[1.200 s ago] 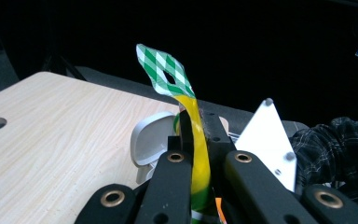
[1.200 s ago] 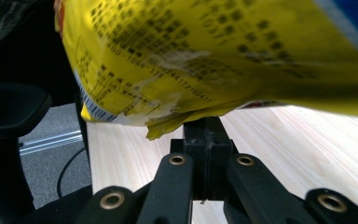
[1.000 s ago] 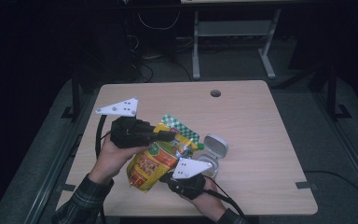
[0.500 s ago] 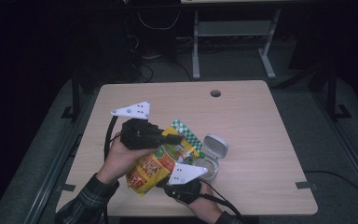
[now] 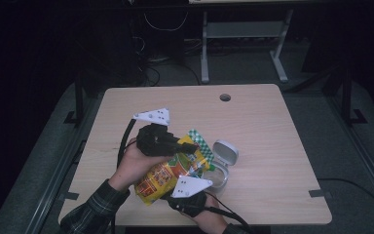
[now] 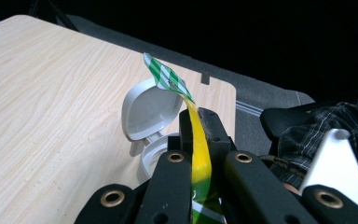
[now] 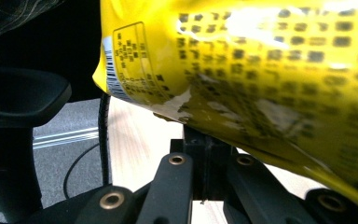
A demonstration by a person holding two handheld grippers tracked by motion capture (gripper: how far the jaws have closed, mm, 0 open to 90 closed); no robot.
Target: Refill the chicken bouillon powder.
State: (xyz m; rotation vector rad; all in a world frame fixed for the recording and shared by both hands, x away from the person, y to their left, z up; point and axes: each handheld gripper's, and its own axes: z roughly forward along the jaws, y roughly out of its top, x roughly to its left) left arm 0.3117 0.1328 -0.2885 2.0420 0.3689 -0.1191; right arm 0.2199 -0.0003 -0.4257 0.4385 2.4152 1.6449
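Pale wooden surface, dark room behind. Yellow snack bag lower centre, long axis diagonal: upper end clamped in left hand-held gripper, lower end clamped in right hand-held gripper. Open grey container just right.

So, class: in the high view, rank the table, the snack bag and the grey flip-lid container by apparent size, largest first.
1. Table
2. Snack bag
3. Grey container, partly hidden by the bag.
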